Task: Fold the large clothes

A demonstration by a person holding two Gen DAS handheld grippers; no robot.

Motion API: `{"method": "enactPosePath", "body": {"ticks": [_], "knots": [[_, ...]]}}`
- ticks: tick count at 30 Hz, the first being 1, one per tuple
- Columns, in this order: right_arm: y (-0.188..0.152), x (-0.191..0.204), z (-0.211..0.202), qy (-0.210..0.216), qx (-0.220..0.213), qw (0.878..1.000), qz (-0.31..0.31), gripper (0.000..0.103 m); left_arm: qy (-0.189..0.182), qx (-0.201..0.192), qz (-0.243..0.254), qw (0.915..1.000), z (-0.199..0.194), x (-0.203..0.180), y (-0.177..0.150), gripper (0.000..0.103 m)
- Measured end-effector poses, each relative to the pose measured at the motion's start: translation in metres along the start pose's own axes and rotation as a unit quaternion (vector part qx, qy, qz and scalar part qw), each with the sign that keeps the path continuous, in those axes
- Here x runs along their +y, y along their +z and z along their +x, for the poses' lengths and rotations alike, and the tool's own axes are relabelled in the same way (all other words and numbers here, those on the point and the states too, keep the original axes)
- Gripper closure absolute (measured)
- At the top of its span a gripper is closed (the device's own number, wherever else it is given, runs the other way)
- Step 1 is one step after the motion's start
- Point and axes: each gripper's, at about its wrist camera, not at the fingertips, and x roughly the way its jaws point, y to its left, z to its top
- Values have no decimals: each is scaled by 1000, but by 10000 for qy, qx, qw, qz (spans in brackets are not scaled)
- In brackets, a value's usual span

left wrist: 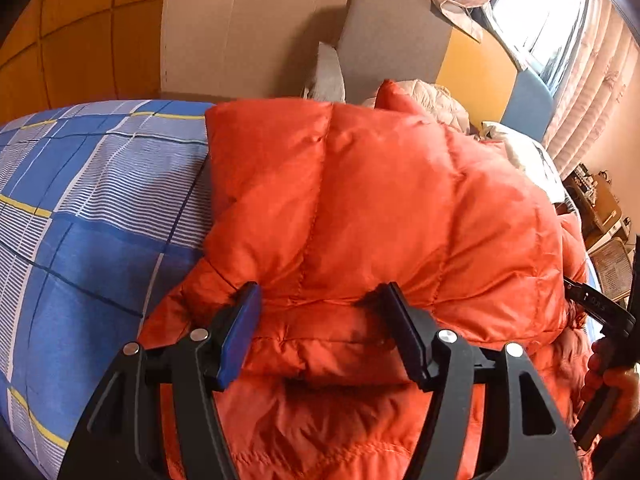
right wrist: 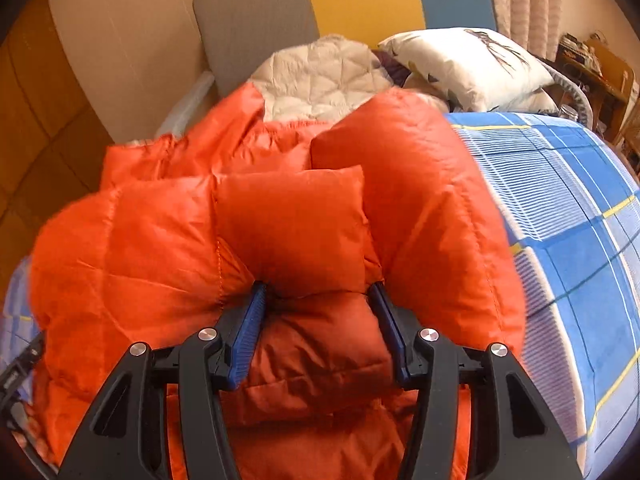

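- Orange puffer jacket [left wrist: 360, 208]: lies bunched on the blue plaid bedsheet [left wrist: 80, 208], filling the centre of both views.
- Left gripper [left wrist: 320, 300]: jaws spread, a puffy fold of jacket bulging between the pads; whether they pinch it cannot be told.
- Right gripper [right wrist: 318, 292]: jaws opening, jacket fold between them.
- White pillow [right wrist: 472, 64]: at one o'clock, near the headboard [right wrist: 256, 16].
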Motion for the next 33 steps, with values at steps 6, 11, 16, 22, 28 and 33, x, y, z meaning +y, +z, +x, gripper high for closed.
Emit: {"method": "enactPosePath", "body": {"ticks": [6,11,16,22,28,33], "knots": [[-4,-5,-6,24,51,9999,154,47,159,-107,-36,9998,-11,-2,-7,38],[-19,-14,-32,137,-62,9993,336,33,183,-257,100,9995,-42,-2,-23,32],[-47,-21,-56,114,75,9994,310,29,165,-352,326,9987,-74,-3,-45,32],[-83,-32,-89,86,224,9996,125,29,142,-431,594,9972,-112,0,-81,32],[-115,-59,-129,-35,148,9999,-16,29,152,-443,750,9961,-140,11,-117,32],[-138,-99,-162,-345,39,9993,121,29,115,-336,657,9972,-157,33,-147,32]]}}
